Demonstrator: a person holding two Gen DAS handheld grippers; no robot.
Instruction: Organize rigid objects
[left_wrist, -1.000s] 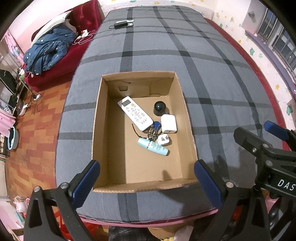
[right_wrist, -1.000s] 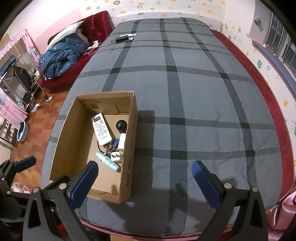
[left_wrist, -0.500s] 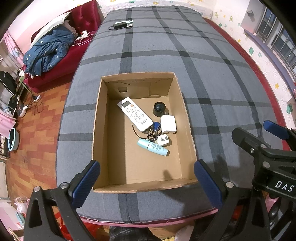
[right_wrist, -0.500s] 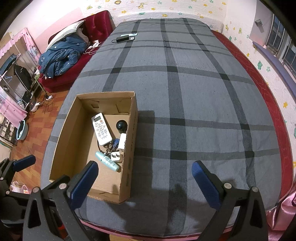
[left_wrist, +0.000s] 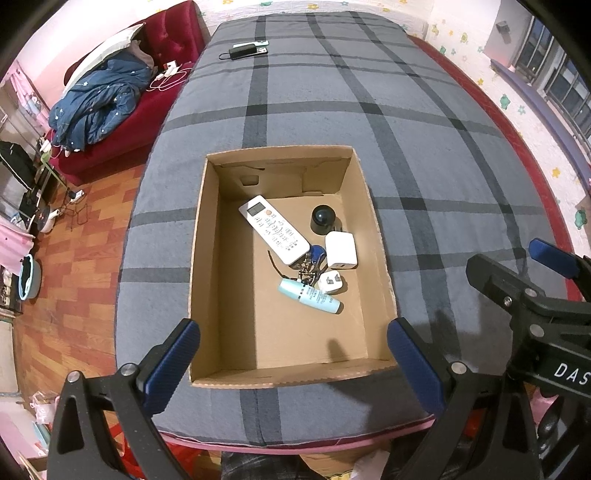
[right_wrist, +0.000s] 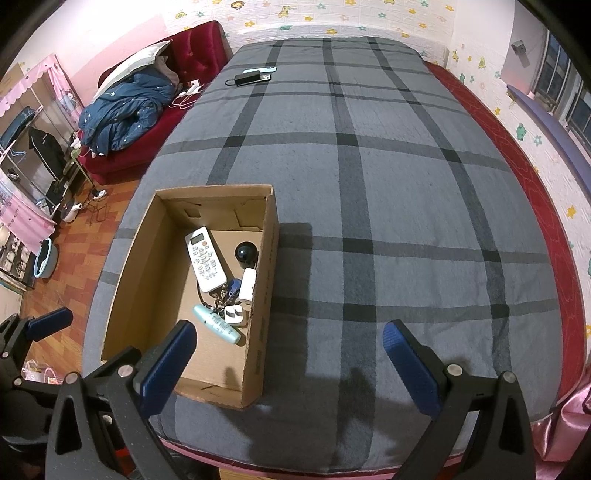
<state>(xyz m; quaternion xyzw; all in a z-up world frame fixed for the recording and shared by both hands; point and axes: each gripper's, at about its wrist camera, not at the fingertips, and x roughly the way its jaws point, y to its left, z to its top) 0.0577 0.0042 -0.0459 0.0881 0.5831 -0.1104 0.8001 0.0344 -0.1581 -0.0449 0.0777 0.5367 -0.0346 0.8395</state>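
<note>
An open cardboard box (left_wrist: 207, 258) (right_wrist: 264, 295) sits on the grey plaid bed. Inside lie a white remote (left_wrist: 274, 229) (right_wrist: 205, 264), a black round object (left_wrist: 323, 218) (right_wrist: 246, 252), a white charger block (left_wrist: 341, 251) (right_wrist: 247, 284), a small white plug (left_wrist: 331, 282) (right_wrist: 234, 314), a light blue tube (left_wrist: 308, 295) (right_wrist: 217, 323) and a bunch of keys (left_wrist: 306, 264). My left gripper (left_wrist: 293, 360) hangs open above the box's near wall, empty. My right gripper (right_wrist: 290, 362) hangs open over the bedspread to the right of the box, empty; it also shows in the left wrist view (left_wrist: 517, 280).
A phone and a black power bank with cable (left_wrist: 247, 50) (right_wrist: 255, 75) lie at the far end of the bed (right_wrist: 388, 184). A red sofa with a blue jacket (left_wrist: 99, 103) (right_wrist: 125, 107) stands left of the bed. Wooden floor lies to the left.
Both grippers have drifted slightly; the box and its contents have not moved. Both stay open.
</note>
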